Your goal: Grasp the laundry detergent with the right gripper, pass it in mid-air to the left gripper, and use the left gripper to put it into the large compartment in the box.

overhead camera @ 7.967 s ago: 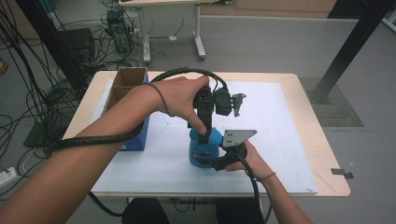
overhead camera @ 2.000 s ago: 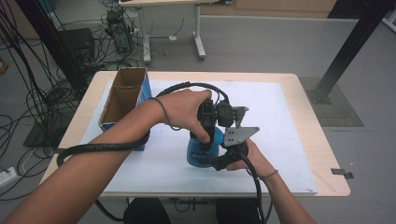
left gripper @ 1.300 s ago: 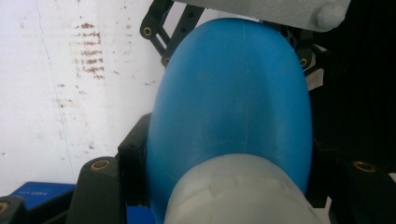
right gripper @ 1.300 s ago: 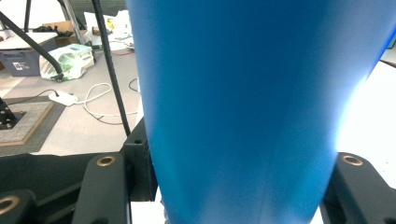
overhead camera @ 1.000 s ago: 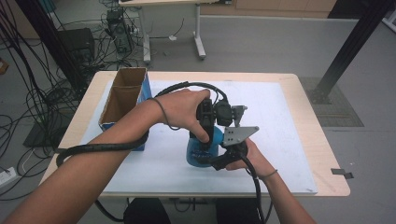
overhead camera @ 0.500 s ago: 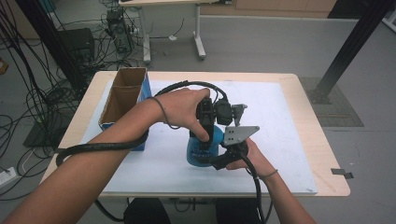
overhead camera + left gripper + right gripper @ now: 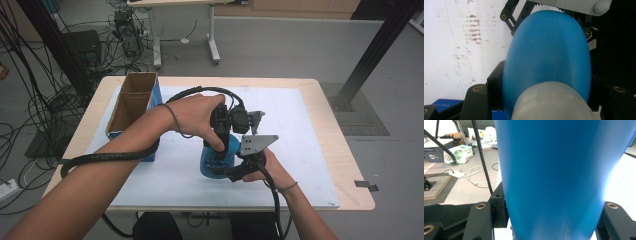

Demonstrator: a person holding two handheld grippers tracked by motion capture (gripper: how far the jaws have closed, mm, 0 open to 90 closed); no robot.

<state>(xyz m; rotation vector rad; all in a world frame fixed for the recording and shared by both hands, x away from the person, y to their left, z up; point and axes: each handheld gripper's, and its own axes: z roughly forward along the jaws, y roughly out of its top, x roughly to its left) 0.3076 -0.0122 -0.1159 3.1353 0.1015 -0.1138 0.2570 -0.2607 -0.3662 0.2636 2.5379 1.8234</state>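
Observation:
A blue plastic bottle (image 7: 214, 162) stands upright on the white mat near the table's front. My right gripper (image 7: 232, 172) comes in from the right, and its jaws are shut on the bottle's body (image 7: 554, 170). From above, my left gripper (image 7: 223, 144) points down with its jaws closed on the bottle's pale cap (image 7: 551, 102). In the left gripper view the bottle's rounded blue shoulder (image 7: 549, 50) lies below the cap, with the right gripper's linkage beyond it. The cap is hidden by the left hand in the high view.
An open cardboard box (image 7: 131, 105) with a blue side stands at the table's left. A white mat (image 7: 300, 125) covers most of the wooden table (image 7: 350, 165). Thick black cables trail from both grippers over the forearms. Cables and desk legs lie on the floor beyond.
The left gripper has come down slightly and settled on the bottle's top since the oldest frame. Over the last second both grippers and the bottle stay nearly still.

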